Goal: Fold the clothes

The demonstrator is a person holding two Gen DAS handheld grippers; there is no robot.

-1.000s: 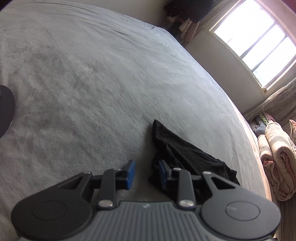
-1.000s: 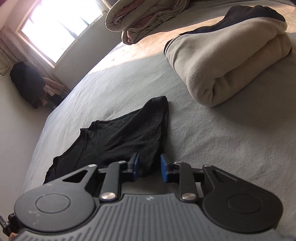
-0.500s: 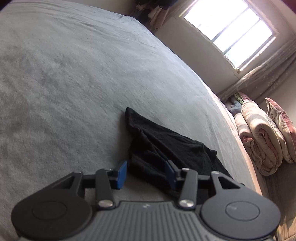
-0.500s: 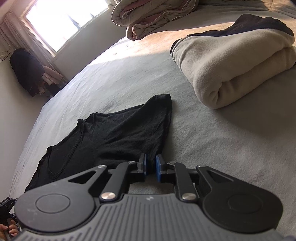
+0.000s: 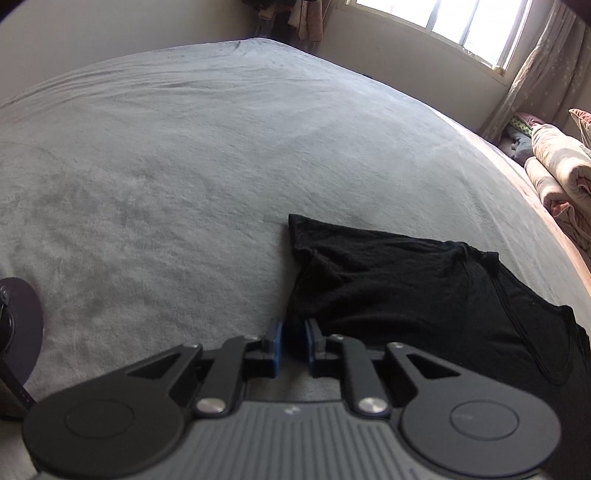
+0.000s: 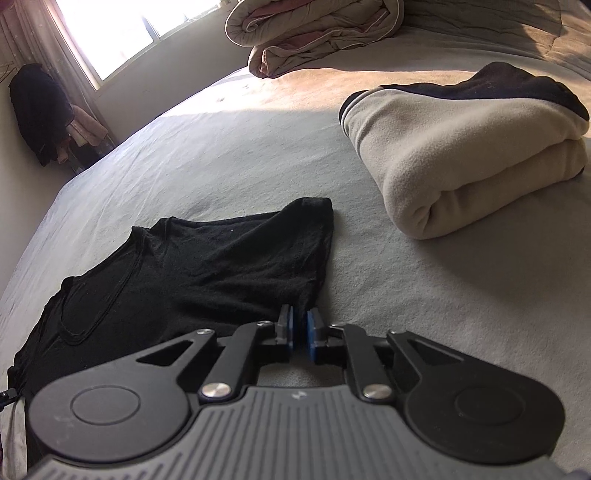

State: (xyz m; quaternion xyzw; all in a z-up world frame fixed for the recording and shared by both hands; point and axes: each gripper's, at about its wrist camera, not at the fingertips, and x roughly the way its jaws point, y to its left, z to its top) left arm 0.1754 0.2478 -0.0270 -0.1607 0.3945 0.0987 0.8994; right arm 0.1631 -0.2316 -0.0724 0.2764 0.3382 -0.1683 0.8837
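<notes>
Where pinched, shirt (image 5: 388, 280) between hand-held grippers (image 5: 293, 343)

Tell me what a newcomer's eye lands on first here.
The black shirt spread on the grey bed, with the left gripper and right gripper each pinching one side of it. Next, the rolled cream blanket to the shirt's right, and the bright window behind.

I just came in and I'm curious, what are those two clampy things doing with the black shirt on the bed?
A person is folding clothes using two handheld grippers. The left gripper and right gripper each pinch the near edge of a black T-shirt lying on the grey bed. No fold is visible yet.
</notes>
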